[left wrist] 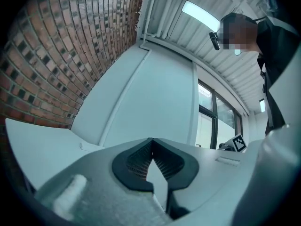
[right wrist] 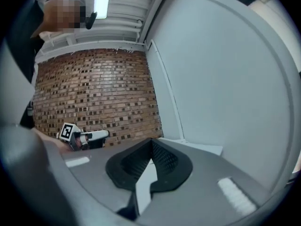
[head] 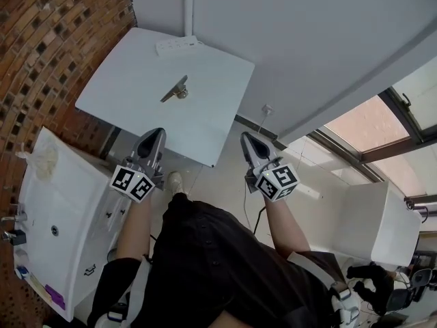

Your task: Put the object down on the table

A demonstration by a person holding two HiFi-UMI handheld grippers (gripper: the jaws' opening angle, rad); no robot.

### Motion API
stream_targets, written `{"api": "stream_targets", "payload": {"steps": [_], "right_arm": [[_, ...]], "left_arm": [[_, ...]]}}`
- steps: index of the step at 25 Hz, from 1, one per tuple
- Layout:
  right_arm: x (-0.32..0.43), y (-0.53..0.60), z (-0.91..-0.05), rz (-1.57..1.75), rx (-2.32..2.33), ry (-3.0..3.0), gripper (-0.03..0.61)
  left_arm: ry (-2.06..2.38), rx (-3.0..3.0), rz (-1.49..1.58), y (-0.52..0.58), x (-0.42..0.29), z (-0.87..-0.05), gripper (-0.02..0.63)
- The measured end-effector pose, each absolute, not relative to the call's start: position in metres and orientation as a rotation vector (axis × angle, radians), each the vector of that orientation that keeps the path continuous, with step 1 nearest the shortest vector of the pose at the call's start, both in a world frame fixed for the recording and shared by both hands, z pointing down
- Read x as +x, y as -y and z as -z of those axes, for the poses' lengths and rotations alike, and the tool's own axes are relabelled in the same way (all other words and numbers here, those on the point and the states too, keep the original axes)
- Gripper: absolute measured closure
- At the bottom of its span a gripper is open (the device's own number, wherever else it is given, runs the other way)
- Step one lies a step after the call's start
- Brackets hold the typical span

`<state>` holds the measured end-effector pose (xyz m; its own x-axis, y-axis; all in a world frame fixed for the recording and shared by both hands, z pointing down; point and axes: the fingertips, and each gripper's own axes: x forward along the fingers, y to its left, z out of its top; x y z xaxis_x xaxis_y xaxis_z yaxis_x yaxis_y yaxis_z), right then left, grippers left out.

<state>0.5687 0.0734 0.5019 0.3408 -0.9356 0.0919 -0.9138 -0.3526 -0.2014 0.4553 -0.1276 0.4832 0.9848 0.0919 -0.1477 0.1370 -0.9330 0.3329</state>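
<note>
Metal object (head: 175, 89) lay flat on the white tabletop (head: 130, 94), roughly at its middle, well apart from both tongs and touched by neither. Its slim grey body ran toward the near edge, with a rounded, shinier part at the end nearer the right edge; its exact kind could not be made out. A white power strip (head: 176, 44) sat along the far edge. The left tongs (head: 158, 132) hung at the near edge, about midway along it. In the left gripper view their 2 jaws met at the tips with nothing between them. The right tongs (head: 244, 137) hung just off the near-right corner, and the right gripper view showed them likewise closed tip to tip and empty. A brick wall (head: 48, 39) stood past the left edge.
</note>
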Motion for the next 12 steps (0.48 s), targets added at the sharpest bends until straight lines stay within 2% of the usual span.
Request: {"api": "stream_targets", "payload": {"steps": [12], "right_arm": [[0.533,-0.121,-0.489,0.198,-2.483,-1.652,0.575]], "left_arm": [[-0.127,2.880,0.153,0.108,0.393,-0.474,0.617]]}}
